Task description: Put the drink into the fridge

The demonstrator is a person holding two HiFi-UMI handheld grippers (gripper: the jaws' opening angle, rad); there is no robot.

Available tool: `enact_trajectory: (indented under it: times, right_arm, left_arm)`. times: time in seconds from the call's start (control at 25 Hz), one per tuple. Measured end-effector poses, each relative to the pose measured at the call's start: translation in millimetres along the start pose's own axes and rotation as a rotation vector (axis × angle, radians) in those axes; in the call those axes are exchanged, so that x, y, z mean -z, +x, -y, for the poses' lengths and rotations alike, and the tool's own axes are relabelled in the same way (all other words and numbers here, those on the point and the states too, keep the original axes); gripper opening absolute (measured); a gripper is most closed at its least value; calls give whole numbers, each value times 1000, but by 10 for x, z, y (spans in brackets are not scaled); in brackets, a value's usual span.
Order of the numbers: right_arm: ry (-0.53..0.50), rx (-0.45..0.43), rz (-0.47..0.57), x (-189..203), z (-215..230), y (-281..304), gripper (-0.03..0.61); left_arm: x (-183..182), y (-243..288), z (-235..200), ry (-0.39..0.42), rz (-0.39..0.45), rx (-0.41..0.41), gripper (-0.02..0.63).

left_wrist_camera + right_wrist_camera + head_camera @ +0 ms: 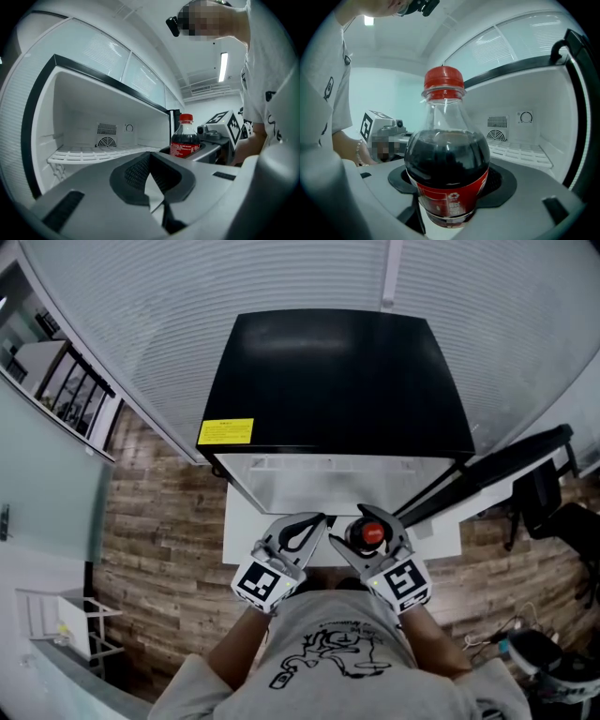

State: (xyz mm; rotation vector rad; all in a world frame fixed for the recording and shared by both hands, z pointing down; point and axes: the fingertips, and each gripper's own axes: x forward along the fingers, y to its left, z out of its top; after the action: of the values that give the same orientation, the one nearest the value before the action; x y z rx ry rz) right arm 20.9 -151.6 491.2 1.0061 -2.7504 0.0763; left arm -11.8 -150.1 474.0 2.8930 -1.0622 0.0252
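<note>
A black fridge is seen from above with its door swung open to the right, exposing the white interior. A yellow label is fixed at the front left corner of its top. Inside, a white wire shelf is noted, with a round vent grille on the back wall above it.

The right gripper is clenched on a bottle of dark drink, held upright by the lower body at its red label. The red cap is in place. The bottle is held just in front of the open compartment, outside it.

The left gripper is held just beside the right one, also before the opening. Its jaws are drawn together with nothing between them.

A wooden floor is recorded around the fridge.
</note>
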Motion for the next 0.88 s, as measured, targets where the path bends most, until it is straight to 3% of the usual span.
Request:
enact_trajectory:
  times: [0.88]
  right_arm:
    - [-9,12,-31,491,283,579,324]
  left_arm:
    - [526,291,-450,18,27,-4,0]
